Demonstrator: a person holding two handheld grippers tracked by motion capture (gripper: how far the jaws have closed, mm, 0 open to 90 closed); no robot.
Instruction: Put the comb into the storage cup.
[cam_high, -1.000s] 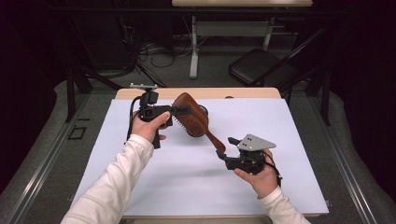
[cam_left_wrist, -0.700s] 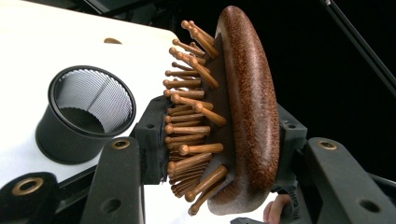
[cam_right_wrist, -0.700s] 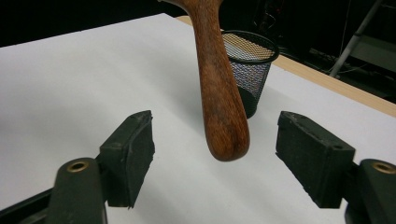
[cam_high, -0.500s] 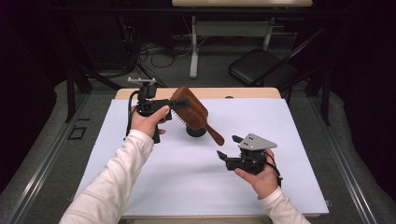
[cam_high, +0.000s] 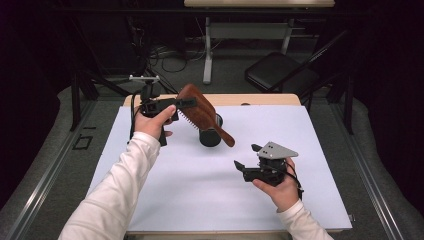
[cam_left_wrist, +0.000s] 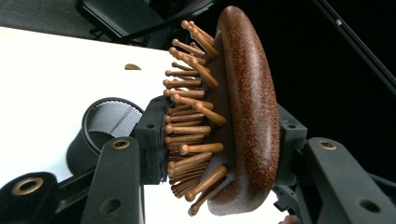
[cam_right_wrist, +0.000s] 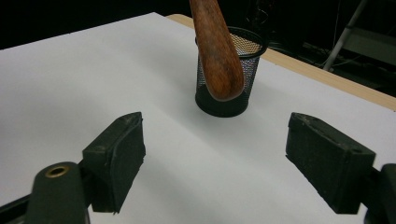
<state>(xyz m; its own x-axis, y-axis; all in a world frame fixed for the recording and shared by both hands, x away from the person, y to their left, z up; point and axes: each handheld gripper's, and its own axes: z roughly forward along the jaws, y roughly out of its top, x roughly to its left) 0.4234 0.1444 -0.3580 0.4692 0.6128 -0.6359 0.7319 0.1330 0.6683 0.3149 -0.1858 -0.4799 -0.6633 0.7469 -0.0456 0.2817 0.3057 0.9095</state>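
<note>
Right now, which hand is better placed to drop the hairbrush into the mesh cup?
Left. The left gripper already clamps the hairbrush by its head, handle hanging over the mesh cup. The right gripper is open and holds nothing.

We are looking at a brightly and evenly lit white counter (cam_high: 165, 200), while the room around it is sinking into near black on the left and right. The light is coming from above, and shadows on the sheet are staying faint and soft; a short one is lying just beside the mesh cup (cam_high: 210, 136). The white surface is nearly washing out in the left gripper view, where the hairbrush (cam_left_wrist: 243, 116) is showing crisp grain and pins and the cup behind is going slightly soft. In the right gripper view the near pads are blurring a little, the brush handle is catching a mild sheen, and the far counter edge is bowing slightly.
</note>
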